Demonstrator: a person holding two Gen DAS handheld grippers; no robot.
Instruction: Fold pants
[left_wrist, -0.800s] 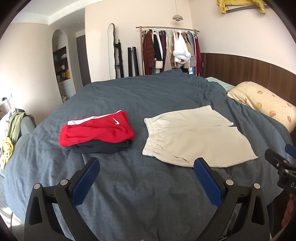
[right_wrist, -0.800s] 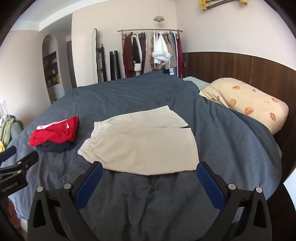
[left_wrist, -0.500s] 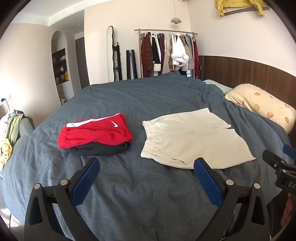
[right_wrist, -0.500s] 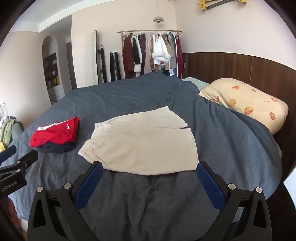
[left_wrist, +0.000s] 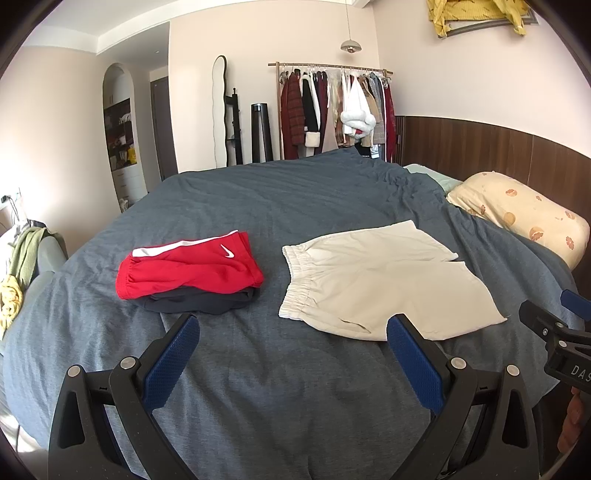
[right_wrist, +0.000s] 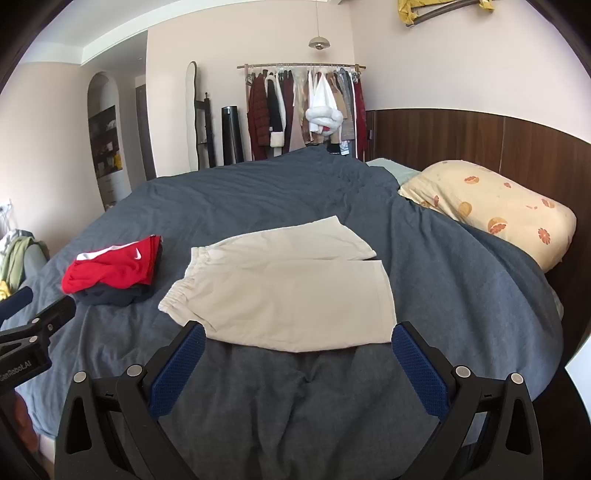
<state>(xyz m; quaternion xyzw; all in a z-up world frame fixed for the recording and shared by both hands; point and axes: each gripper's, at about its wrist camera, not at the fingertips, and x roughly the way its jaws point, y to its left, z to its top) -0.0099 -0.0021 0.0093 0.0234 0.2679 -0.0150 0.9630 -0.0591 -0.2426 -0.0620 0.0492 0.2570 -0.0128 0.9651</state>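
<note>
Cream shorts (left_wrist: 380, 280) lie spread flat on the blue-grey bedspread (left_wrist: 258, 387), waistband to the left, legs to the right; they also show in the right wrist view (right_wrist: 291, 291). My left gripper (left_wrist: 293, 332) is open and empty, held above the bed just in front of the shorts' near edge. My right gripper (right_wrist: 297, 334) is open and empty, its fingertips level with the near hem of the shorts. Each gripper shows at the edge of the other's view.
A folded stack of red shorts (left_wrist: 188, 269) on dark clothing (left_wrist: 199, 302) lies left of the cream shorts. A patterned pillow (right_wrist: 491, 210) sits at the right by the wooden headboard. A clothes rack (left_wrist: 332, 110) stands beyond the bed.
Both views shifted slightly: the shorts and the stack sit a little lower in the frames. Both grippers stay open.
</note>
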